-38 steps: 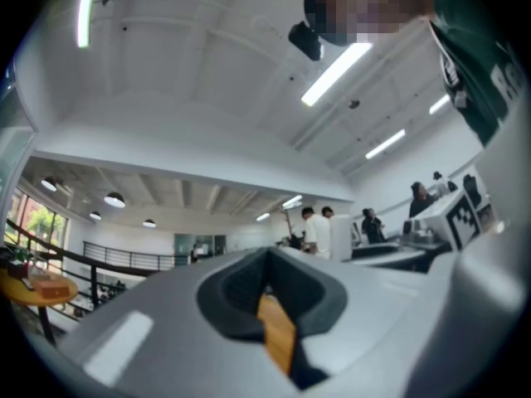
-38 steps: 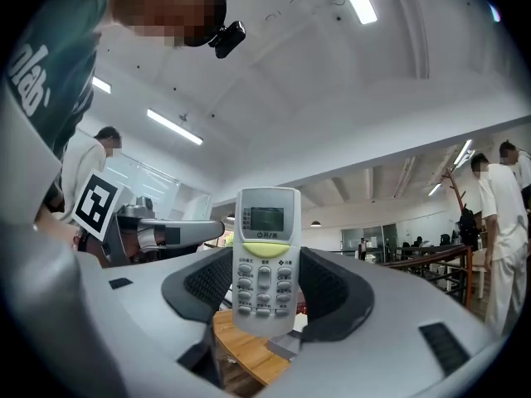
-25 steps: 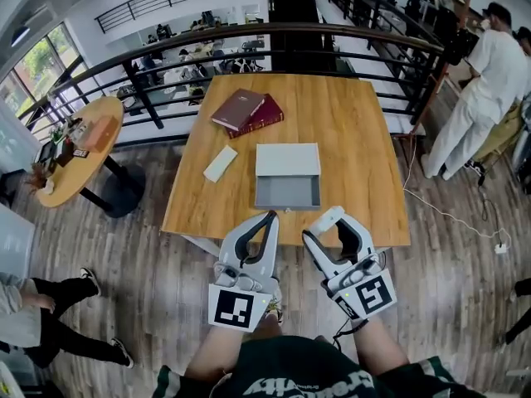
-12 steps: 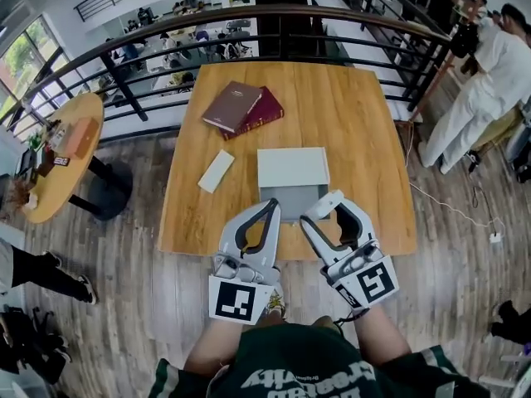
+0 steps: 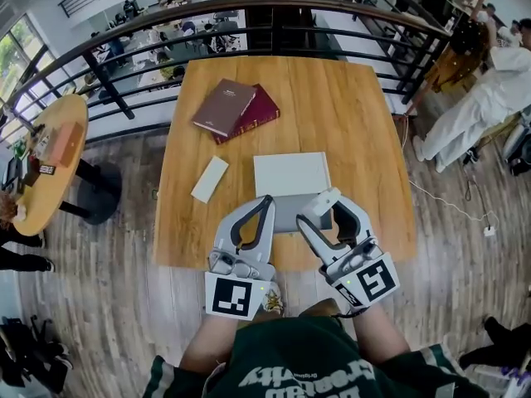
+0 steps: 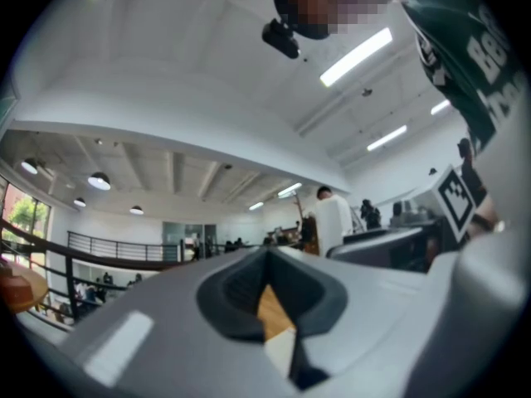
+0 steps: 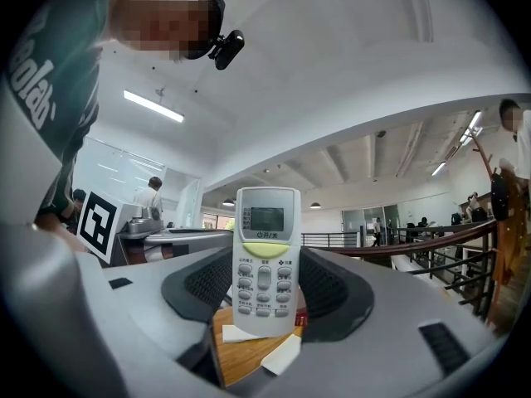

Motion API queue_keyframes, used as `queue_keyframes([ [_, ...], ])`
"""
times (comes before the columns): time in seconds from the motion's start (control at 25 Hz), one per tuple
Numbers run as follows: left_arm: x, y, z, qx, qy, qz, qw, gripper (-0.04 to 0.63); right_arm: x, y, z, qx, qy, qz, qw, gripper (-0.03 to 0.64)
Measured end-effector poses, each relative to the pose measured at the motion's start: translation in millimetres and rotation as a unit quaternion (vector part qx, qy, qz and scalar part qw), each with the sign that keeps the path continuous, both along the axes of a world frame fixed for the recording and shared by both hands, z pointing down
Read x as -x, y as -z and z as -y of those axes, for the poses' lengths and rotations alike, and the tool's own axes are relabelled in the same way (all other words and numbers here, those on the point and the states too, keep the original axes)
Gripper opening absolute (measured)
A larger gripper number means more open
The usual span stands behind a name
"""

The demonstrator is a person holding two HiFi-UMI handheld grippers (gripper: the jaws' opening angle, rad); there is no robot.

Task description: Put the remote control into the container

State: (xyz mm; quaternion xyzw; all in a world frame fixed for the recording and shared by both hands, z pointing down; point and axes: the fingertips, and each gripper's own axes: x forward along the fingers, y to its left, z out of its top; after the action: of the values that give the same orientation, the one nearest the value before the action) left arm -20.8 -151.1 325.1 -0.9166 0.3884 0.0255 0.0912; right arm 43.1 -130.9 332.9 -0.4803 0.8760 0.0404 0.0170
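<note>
While the remote control [image 7: 265,259] is clamped lengthwise between the jaws of the right gripper [image 5: 322,212], its display end is seen projecting beyond the jaw tips, above the near right part of the container [image 5: 290,175]. These jaws are kept apart only by the width of the remote. The left gripper [image 5: 267,202] is seen with its jaws brought together and nothing between them. It is held over the near edge of the table [image 5: 365,139], at the container's near left corner. The container is set at the middle of the table towards the near edge, with its grey inside exposed. A flat white object [image 5: 210,179] is laid to its left, and two stacked books [image 5: 235,108] are placed towards the far left corner.
</note>
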Motion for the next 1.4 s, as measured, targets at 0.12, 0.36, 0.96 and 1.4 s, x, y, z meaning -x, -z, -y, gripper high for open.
queue_keyframes([
  [0.12,-1.3,-4.3,11.1,-0.001,-0.001,0.006,1.0,-0.006,-3.6,-3.9,7.6,0.006,-0.001,-0.003,1.0,0.261],
  [0.36,-12.7,-9.9,17.6,0.0,-0.002,0.004,1.0,-0.006,-10.6,-11.1,12.0,0.014,0.002,-0.013,1.0,0.261],
  [0.96,-46.7,-12.9,51.5,-0.021,0.047,0.046,0.9976,-0.006,-32.3,-29.2,46.5,0.035,0.098,-0.012,0.994,0.261],
  [1.4,-32.1,-31.7,73.7,0.0,0.056,0.039,0.9977,-0.006,-12.4,-45.8,73.0,0.053,0.113,-0.025,0.992,0.261],
])
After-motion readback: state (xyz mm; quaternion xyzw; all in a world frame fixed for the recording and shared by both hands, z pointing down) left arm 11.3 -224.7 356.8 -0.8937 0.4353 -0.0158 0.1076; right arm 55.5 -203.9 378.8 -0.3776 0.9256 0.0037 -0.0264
